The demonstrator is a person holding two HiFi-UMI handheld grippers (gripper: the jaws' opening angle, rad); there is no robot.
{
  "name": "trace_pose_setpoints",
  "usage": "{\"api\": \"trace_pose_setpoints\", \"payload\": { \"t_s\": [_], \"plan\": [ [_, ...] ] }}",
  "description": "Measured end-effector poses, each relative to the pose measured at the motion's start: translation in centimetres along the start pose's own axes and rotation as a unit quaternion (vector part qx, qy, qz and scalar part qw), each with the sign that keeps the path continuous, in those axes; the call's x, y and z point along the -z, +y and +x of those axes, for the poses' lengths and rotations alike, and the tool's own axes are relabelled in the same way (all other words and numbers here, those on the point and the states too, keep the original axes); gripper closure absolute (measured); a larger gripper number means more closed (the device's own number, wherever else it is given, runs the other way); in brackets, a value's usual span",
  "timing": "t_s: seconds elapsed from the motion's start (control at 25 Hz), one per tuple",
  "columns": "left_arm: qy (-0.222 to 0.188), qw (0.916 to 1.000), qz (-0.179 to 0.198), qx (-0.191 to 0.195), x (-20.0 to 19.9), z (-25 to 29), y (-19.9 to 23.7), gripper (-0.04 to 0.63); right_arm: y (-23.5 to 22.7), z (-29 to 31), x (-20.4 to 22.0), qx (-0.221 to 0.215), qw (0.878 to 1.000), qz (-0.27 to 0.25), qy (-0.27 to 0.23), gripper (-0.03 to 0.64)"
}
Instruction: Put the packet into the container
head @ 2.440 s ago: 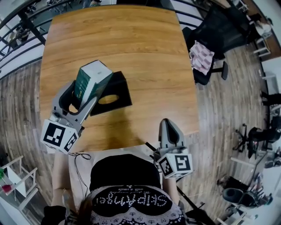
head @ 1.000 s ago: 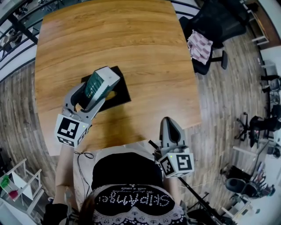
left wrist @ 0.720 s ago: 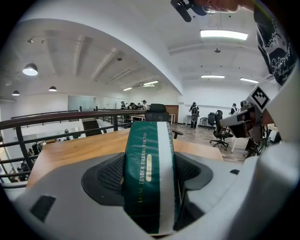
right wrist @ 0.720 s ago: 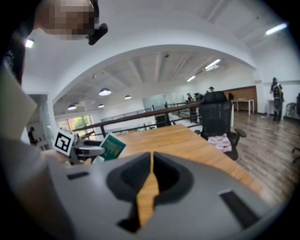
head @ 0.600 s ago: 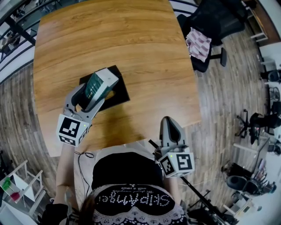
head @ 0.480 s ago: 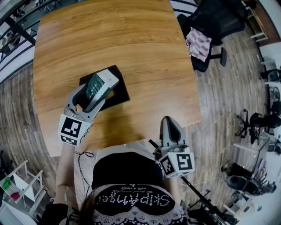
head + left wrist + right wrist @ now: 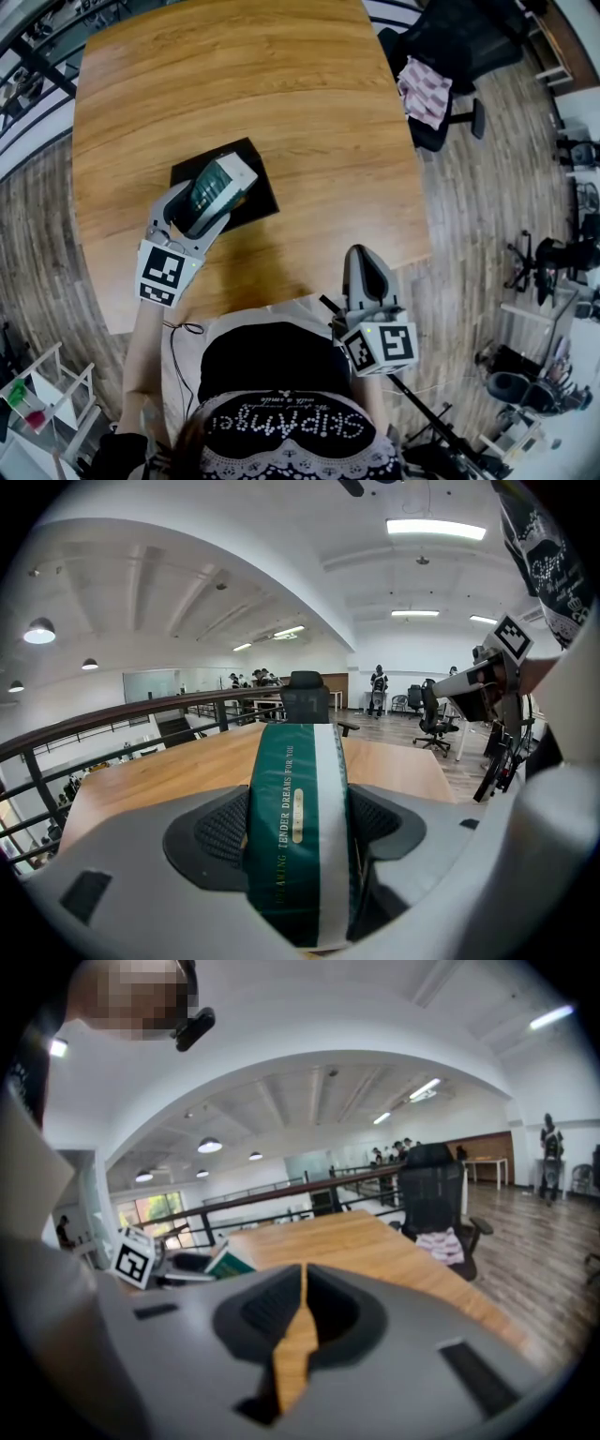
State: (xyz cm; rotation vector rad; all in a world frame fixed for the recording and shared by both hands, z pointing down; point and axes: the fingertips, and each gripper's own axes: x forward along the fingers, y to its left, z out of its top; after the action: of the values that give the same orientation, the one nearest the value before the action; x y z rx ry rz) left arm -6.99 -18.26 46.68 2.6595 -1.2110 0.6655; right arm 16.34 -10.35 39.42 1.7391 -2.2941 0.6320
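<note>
My left gripper (image 7: 212,194) is shut on a green and white packet (image 7: 216,183), held tilted over the black container (image 7: 253,192) on the wooden table (image 7: 281,94). In the left gripper view the packet (image 7: 298,836) fills the gap between both pads, its green face with gold print towards the camera. My right gripper (image 7: 364,272) hangs at the table's near edge, shut, with nothing between its jaws. The right gripper view shows the closed gripper (image 7: 302,1299) and, far left, the packet (image 7: 228,1262) and the left gripper's marker cube (image 7: 134,1257).
A black office chair (image 7: 450,56) with a checked cloth (image 7: 424,97) stands off the table's right side. A railing (image 7: 37,56) runs along the left. White shelving (image 7: 33,412) sits at the lower left on the wood floor.
The left gripper has carried the packet forward and lower over the black container, tilting it flatter. The right gripper has stayed put.
</note>
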Motion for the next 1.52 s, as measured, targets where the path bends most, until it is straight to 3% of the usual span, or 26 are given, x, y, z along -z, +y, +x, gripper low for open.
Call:
{"api": "trace_pose_setpoints", "payload": {
  "t_s": [1.0,1.52],
  "plan": [
    [0.037,0.9985,0.016,0.037,1.8,1.6,-0.9,0.245,0.7,0.2,-0.6,-0.011,1.000,-0.003,-0.007,0.578],
    [0.093,0.9874,0.086,0.095,4.4,2.8,-2.9,0.247,0.3,-0.1,-0.3,-0.006,1.000,-0.002,-0.008,0.577]
  ]
}}
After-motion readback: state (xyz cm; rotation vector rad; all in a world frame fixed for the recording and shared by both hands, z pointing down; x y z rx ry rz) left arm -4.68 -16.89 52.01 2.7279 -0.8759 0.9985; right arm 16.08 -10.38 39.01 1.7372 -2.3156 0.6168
